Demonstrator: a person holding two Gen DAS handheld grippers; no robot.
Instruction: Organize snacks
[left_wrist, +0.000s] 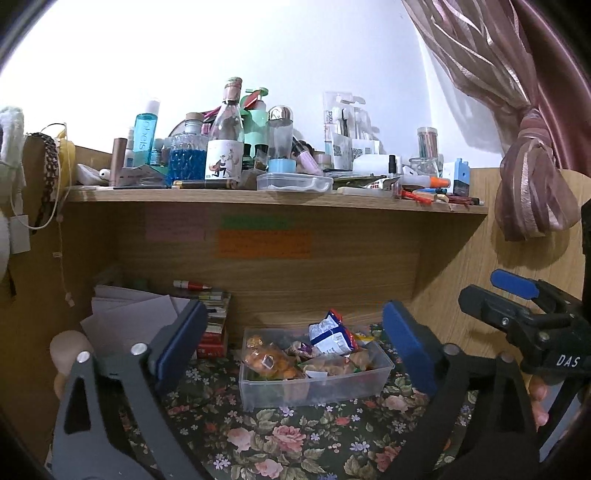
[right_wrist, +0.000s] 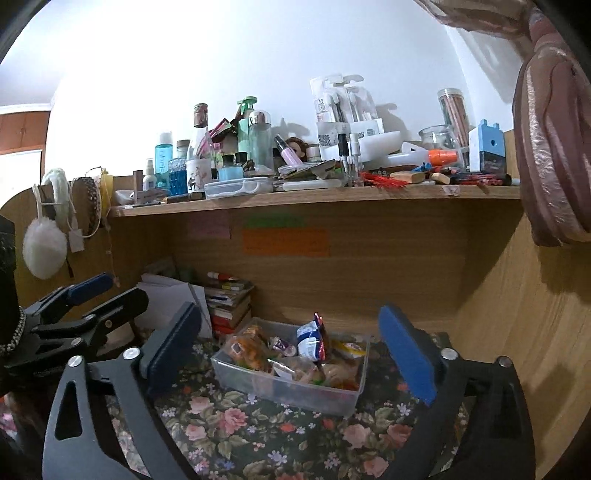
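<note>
We see the left gripper (left_wrist: 291, 345) and right gripper (right_wrist: 290, 343) both released, empty, apart from the clear plastic snack-filled bin (left_wrist: 380, 369) on the floral-cloth surface (left_wrist: 295, 435).

— What can you read from my left jaws?
— "DAS" in white on the right gripper (left_wrist: 532, 299) body; other labels are too blurred for me to read.

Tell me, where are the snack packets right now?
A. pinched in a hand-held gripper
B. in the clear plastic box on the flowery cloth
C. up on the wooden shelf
B: the snack packets sit piled in the clear plastic box on the flowery cloth, under the wooden shelf.
</note>
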